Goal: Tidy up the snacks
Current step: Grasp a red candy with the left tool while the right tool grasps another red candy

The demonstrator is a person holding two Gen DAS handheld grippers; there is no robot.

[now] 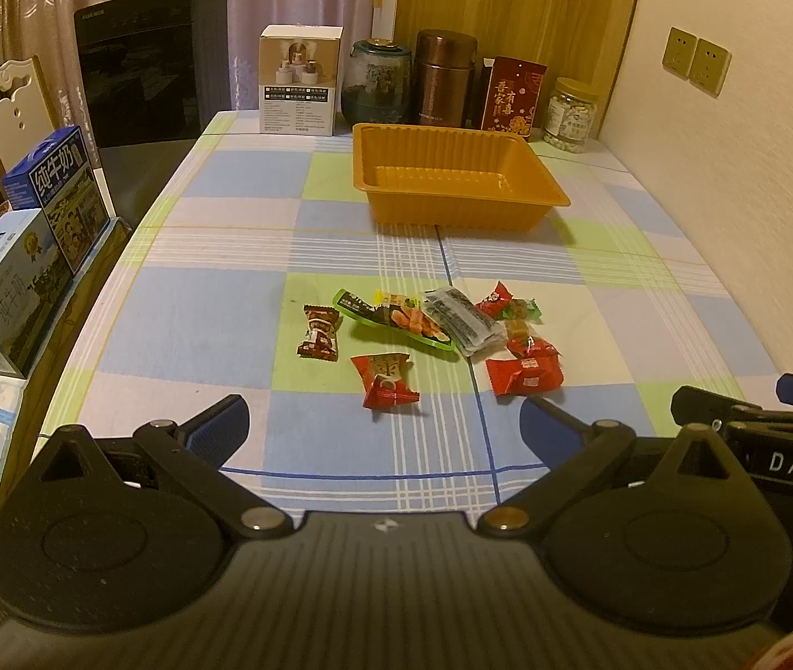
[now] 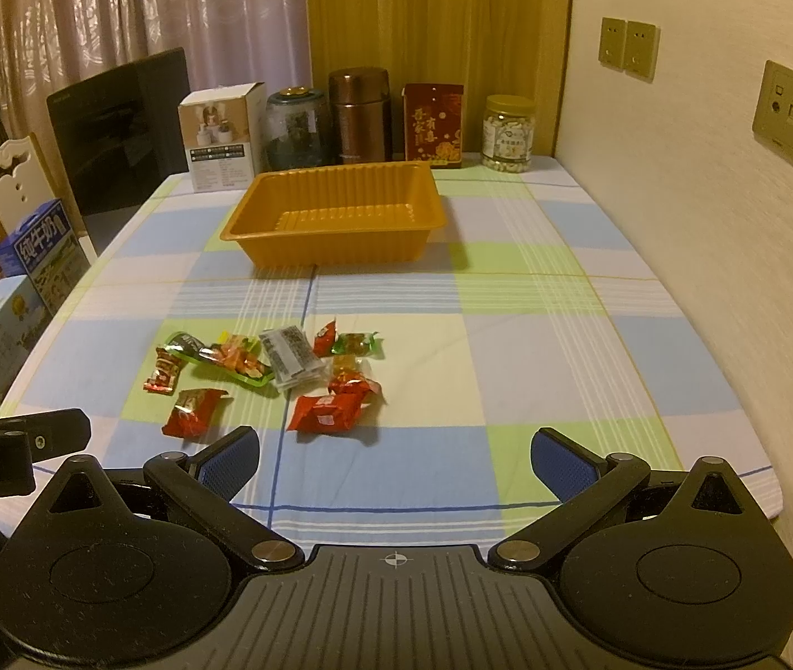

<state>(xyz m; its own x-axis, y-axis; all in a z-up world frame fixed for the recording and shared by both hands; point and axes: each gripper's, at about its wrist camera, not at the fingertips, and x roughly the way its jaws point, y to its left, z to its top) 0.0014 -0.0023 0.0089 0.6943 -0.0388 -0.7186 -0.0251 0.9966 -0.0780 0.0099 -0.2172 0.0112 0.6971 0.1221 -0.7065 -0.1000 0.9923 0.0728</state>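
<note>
Several wrapped snacks lie in a loose pile mid-table: a red packet (image 1: 387, 381) (image 2: 193, 412) nearest, a brown-red candy (image 1: 318, 332), a green tray pack (image 1: 396, 321) (image 2: 229, 362), a clear dark-printed pack (image 1: 460, 319) (image 2: 290, 356) and a red packet (image 1: 524, 374) (image 2: 326, 412). An empty orange tray (image 1: 455, 176) (image 2: 335, 212) stands beyond them. My left gripper (image 1: 382, 427) is open and empty, just short of the pile. My right gripper (image 2: 393, 458) is open and empty, to the right of the pile.
The checked tablecloth (image 1: 229, 290) covers the table. A white box (image 1: 300, 81), jars, a brown canister (image 1: 445, 78) and a red box (image 1: 513, 95) line the far edge. Milk cartons (image 1: 56, 195) sit off the left edge. A wall (image 2: 703, 251) runs along the right.
</note>
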